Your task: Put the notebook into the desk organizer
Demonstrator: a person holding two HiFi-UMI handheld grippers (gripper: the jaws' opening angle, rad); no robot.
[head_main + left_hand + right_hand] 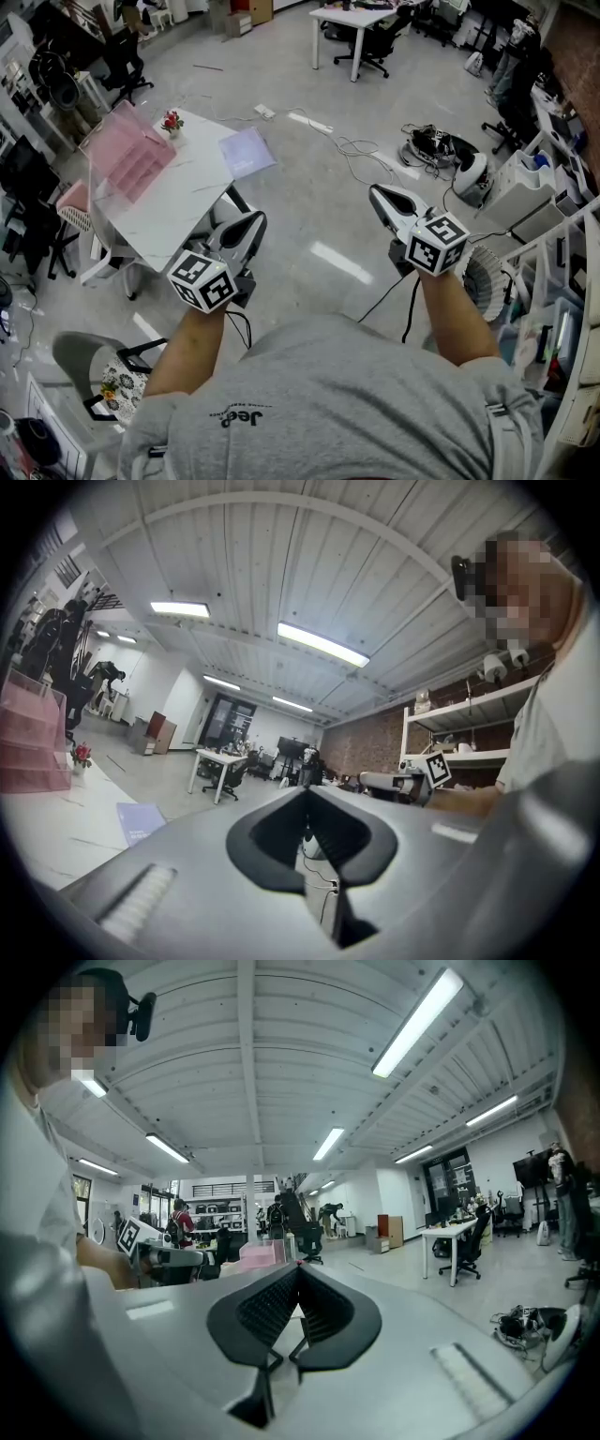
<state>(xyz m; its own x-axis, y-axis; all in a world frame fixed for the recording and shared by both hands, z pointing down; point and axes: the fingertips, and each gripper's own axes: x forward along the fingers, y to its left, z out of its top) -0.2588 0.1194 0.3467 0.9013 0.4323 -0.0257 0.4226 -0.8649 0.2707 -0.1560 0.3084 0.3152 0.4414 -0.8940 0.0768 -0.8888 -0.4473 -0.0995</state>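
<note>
A lavender notebook (246, 150) lies flat at the right end of the white table (178, 202); it also shows in the left gripper view (141, 822). The clear pink desk organizer (131, 155) stands at the table's far left (28, 742) (258, 1255). My left gripper (255, 220) (305, 791) hangs above the floor just off the table's near right corner, short of the notebook, shut and holding nothing. My right gripper (377, 193) (298, 1266) is well to the right over bare floor, also shut and holding nothing.
A small pot of red flowers (172, 120) sits on the table between organizer and notebook. Cables and a power strip (309, 123) lie on the floor beyond. Shelving (562, 309) lines the right side, and a chair (89, 366) stands at the lower left.
</note>
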